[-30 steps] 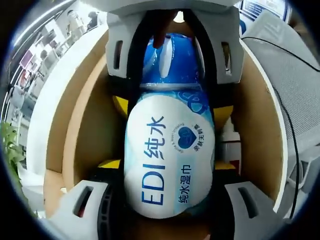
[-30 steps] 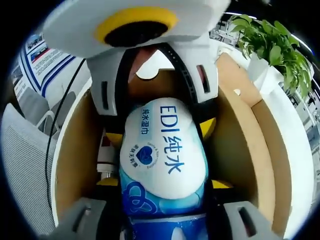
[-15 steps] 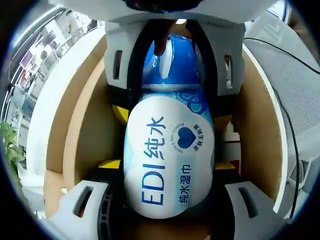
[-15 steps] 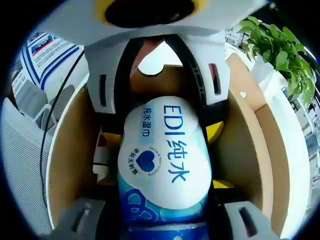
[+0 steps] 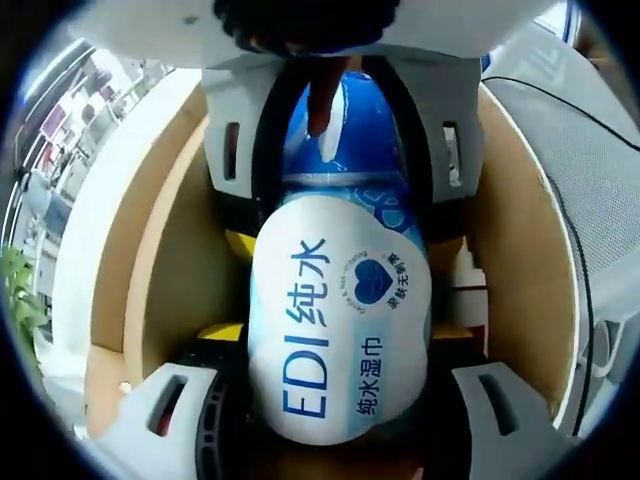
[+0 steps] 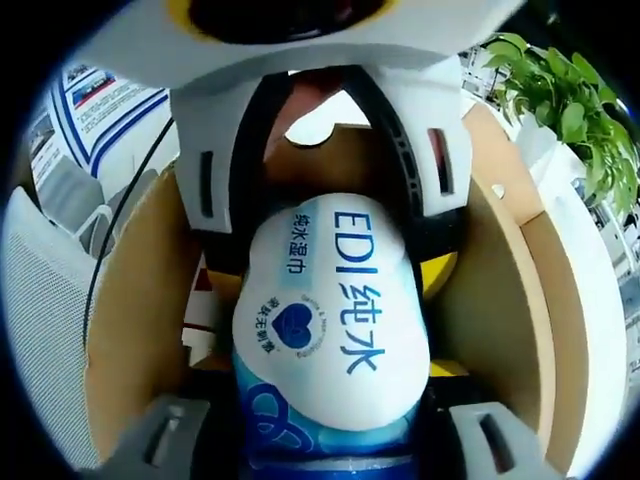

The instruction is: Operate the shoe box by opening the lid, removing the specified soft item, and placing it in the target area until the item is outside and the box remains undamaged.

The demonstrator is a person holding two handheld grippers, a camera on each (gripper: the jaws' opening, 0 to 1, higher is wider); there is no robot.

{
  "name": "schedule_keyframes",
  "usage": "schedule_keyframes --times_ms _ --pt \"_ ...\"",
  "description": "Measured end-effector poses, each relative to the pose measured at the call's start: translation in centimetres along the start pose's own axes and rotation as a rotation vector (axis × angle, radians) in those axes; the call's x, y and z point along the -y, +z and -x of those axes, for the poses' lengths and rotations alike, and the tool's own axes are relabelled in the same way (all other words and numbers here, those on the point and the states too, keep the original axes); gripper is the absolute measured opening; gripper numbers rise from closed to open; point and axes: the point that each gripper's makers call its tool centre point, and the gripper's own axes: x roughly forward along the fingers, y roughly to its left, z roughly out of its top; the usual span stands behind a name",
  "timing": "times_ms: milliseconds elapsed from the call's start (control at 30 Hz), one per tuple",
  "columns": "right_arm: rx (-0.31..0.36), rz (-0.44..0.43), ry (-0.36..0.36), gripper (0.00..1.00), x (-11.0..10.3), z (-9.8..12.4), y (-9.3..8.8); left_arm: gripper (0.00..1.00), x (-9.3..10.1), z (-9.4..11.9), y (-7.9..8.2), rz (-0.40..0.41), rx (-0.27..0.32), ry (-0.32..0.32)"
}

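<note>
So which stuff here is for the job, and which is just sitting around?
For the job:
- wet wipes pack, held at opposite ends by left gripper and right gripper
- shoe box, open

Just around:
- potted plant
- mesh chair
- black cable

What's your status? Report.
Both grippers, left and right, shut on wipes pack. Pack inside open shoe box. Nothing blocking.

Blue-and-white soft wet-wipes pack (image 5: 335, 340) hides most of the brown cardboard shoe box (image 5: 165, 290) floor, lower centre. Pack's near end cut off at frame bottom in right gripper view. Red-white label (image 6: 200, 300) beside pack half hidden, print unreadable.
</note>
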Motion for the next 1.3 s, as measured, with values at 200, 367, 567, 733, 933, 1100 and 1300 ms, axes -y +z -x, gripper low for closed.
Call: schedule_keyframes --times_ms 200,367,567,733,933,1100,1300 --pt "0.011 0.004 -0.001 0.66 0.0 0.1 0.0 0.69 0.0 -0.1 0.1 -0.011 0.010 -0.001" --pt "0.019 0.007 -0.028 0.61 0.1 0.4 0.2 0.69 0.0 0.0 0.2 -0.026 -0.008 0.003" --pt "0.039 0.034 -0.062 0.57 -0.7 1.3 0.7 0.67 0.7 0.9 0.7 -0.043 -0.003 0.006" --pt "0.053 0.065 -0.093 0.56 -0.7 2.1 1.3 0.62 0.3 1.4 0.8 -0.050 -0.004 0.040" --pt "0.053 0.095 -0.112 0.54 -1.2 3.1 1.8 0.62 0.8 1.9 1.1 -0.037 -0.007 0.051" --pt "0.061 0.097 -0.135 0.54 -1.4 4.2 2.2 0.62 1.0 3.0 1.9 -0.059 -0.003 0.068" --pt "0.064 0.108 -0.155 0.54 -1.5 5.8 2.4 0.62 1.2 4.1 3.3 -0.073 0.010 0.085"
